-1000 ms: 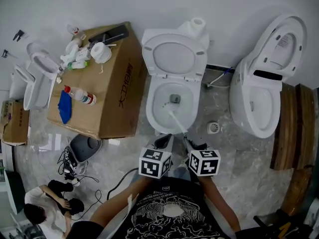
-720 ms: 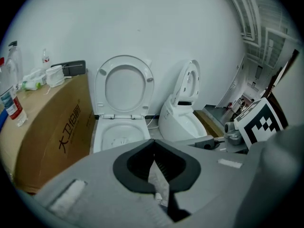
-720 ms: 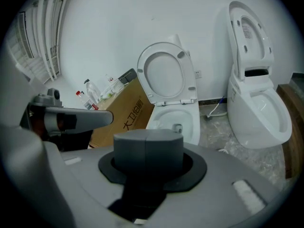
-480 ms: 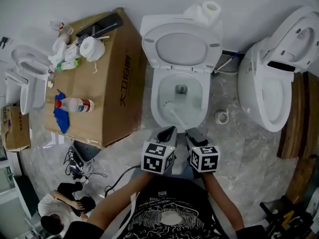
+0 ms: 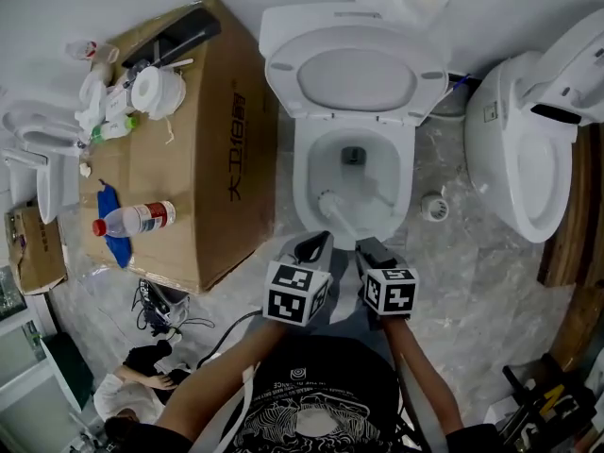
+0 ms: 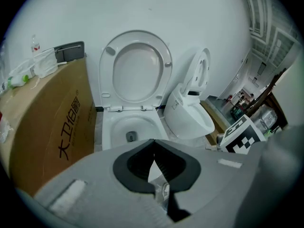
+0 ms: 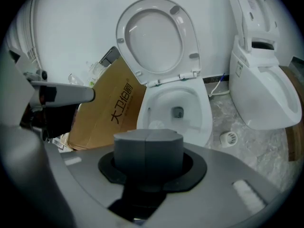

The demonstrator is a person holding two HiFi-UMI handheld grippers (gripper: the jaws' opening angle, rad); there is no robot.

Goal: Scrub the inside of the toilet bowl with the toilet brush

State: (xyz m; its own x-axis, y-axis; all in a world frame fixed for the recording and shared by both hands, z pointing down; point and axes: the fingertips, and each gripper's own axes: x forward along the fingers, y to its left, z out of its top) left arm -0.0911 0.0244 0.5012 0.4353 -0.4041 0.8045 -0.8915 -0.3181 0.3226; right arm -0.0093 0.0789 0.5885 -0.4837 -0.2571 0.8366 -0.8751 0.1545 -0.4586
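Scrubbing: right claw (image 5: 369, 250) gripping white toilet brush (image 5: 330, 202) in white ceramic toilet bowl (image 5: 303, 173) | left claw (image 5: 317, 244) clenched, empty | next, likely: sweeping bowl wall.

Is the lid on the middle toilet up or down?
Up. The lid stands raised behind the bowl, so you can see straight down inside, where the toilet brush touches the bowl's wall.
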